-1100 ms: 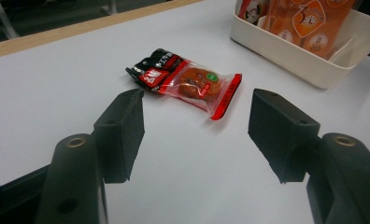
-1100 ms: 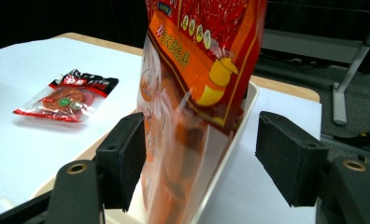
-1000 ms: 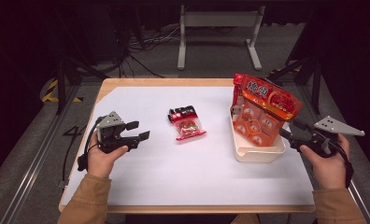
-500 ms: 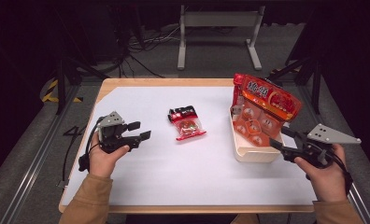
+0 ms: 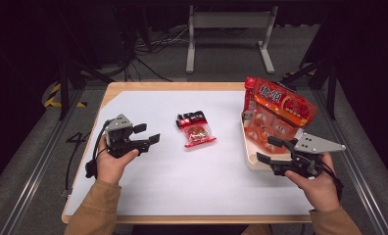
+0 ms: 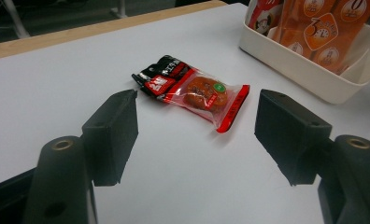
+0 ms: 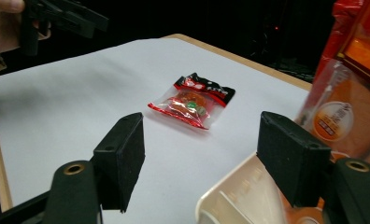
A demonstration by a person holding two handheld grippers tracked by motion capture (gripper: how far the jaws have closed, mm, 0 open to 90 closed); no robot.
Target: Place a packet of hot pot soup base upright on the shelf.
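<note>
A small red and black snack packet [image 5: 196, 129] lies flat on the white table top, near the middle; it also appears as the packet [image 6: 192, 89] and the packet [image 7: 192, 105]. My left gripper [image 5: 149, 134] is open at the left side of the table, jaws pointing at the packet, a short way from it. My right gripper [image 5: 269, 151] is open at the near left corner of a white tray [image 5: 254, 159]. The tray holds a big orange and red snack bag [image 5: 275, 112] standing upright. Nothing is held by either gripper.
The white sheet [image 5: 133, 196] covers a wooden table [image 5: 172, 86] with dark floor around it. A grey metal stand [image 5: 229, 22] is behind the table. Cables [image 5: 148, 46] lie on the floor at the back left.
My right gripper has moved left and toward the near corner of the tray. The left gripper has stayed in place, and the packet has not moved.
</note>
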